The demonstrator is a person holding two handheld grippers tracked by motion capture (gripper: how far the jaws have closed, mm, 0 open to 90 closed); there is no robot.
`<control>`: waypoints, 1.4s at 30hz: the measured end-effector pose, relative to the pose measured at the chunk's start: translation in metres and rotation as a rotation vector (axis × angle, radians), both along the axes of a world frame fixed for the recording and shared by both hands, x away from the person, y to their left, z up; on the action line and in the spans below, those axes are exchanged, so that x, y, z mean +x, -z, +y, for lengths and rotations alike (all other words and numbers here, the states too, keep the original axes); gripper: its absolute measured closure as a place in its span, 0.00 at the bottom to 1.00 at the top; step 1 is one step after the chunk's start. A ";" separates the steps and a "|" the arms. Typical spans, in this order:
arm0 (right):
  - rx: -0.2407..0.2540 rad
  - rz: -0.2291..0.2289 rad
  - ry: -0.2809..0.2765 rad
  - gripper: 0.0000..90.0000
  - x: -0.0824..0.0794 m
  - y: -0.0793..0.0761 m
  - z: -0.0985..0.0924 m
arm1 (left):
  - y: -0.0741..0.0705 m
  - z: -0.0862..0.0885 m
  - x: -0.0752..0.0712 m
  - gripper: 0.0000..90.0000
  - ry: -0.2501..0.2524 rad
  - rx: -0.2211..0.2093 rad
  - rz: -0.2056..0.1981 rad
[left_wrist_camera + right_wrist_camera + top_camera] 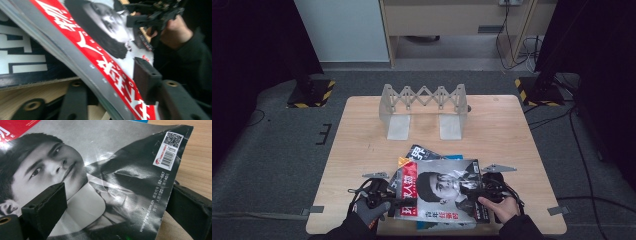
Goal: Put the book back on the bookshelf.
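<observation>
Top magazine (439, 189) located at lower centre of the high view, cover with red band and portrait facing up, resting on a stack of other magazines (424, 151) whose edges protrude at its upper left and along its lower edge. Stack placed on the near part of the wooden table (362, 135). Metal expanding rack (424, 107) standing upright at upper centre of the table, well apart from the stack.

Left gripper (384, 196) seen at lower left of the magazine, carried by a gloved hand (369, 212). In the left gripper view, spine edge of the top magazine (100, 62) passing diagonally between the two black jaws, one jaw above the cover at lower right, the other below at lower left. Edge lifted off the dark magazine (22, 57) beneath. Contact of the pads with the paper not confirmed; picture blurred there, so possibly only close to gripping.

Right gripper (484, 192) at lower right of the magazine, in a bare hand (502, 207). In the right gripper view, creased barcode corner of the cover (120, 182) lying between the jaws, one jaw over the portrait at lower left, the other at the right edge beside the paper's rim, with gaps visible; jaws released, not clamped.
</observation>
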State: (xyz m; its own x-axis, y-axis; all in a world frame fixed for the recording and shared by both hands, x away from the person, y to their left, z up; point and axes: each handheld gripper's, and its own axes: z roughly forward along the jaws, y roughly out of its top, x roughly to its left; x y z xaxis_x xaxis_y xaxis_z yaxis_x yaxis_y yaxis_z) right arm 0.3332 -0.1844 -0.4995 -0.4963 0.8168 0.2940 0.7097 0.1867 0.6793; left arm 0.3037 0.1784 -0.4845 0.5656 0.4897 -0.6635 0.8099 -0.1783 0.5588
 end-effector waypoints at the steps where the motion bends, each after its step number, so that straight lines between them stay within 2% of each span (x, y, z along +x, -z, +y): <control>1: -0.001 0.001 -0.001 0.05 0.000 0.000 0.000 | 0.001 -0.001 -0.001 0.74 -0.007 0.002 0.005; 6: -0.004 0.001 -0.002 0.05 0.000 -0.001 0.000 | 0.001 -0.001 -0.003 0.83 -0.018 0.015 -0.003; 10: -0.002 0.005 -0.002 0.05 0.000 -0.001 0.000 | -0.001 -0.001 -0.003 0.85 -0.021 0.016 -0.004; 14: 0.015 0.015 0.001 0.05 0.001 -0.002 0.000 | -0.007 0.003 -0.001 0.89 -0.049 -0.018 -0.014; 19: 0.023 0.004 -0.001 0.05 0.002 -0.003 -0.002 | -0.014 0.007 0.000 0.93 -0.057 -0.033 -0.024; 22: 0.051 0.010 0.001 0.04 0.003 -0.005 -0.004 | -0.023 0.007 0.000 0.94 -0.056 -0.049 -0.044; 25: 0.065 -0.017 0.007 0.06 0.003 -0.006 -0.006 | -0.027 0.006 0.001 0.95 -0.055 -0.059 -0.049; 26: 0.069 -0.030 0.008 0.06 0.003 -0.007 -0.007 | -0.031 0.006 0.003 0.95 -0.052 -0.074 -0.051; 30: 0.085 -0.045 0.018 0.06 0.004 -0.010 -0.009 | -0.037 0.006 0.005 0.96 -0.049 -0.092 -0.056; 31: 0.096 -0.057 0.026 0.05 0.004 -0.011 -0.012 | -0.040 0.005 0.007 0.96 -0.048 -0.114 -0.057; 32: 0.096 -0.057 0.026 0.05 0.004 -0.011 -0.012 | -0.040 0.005 0.007 0.96 -0.048 -0.114 -0.057; 33: 0.110 -0.063 0.043 0.05 0.005 -0.013 -0.016 | -0.042 0.004 0.008 0.96 -0.047 -0.121 -0.060; 36: 0.109 -0.080 0.056 0.06 0.005 -0.014 -0.019 | -0.047 0.002 0.011 0.96 -0.046 -0.129 -0.068; 38: 0.102 -0.090 0.073 0.06 0.006 -0.015 -0.023 | -0.052 0.003 0.013 0.96 -0.048 -0.155 -0.076; 42: 0.087 -0.104 0.101 0.06 0.007 -0.016 -0.029 | -0.061 0.004 0.013 0.96 -0.061 -0.143 -0.103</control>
State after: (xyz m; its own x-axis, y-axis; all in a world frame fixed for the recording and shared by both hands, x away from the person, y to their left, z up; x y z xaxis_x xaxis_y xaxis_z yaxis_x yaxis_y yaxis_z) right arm 0.3401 -0.2135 -0.4833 -0.4441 0.8381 0.3167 0.6469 0.0554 0.7606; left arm 0.3171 0.1827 -0.4239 0.6062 0.4300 -0.6691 0.7542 -0.0439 0.6551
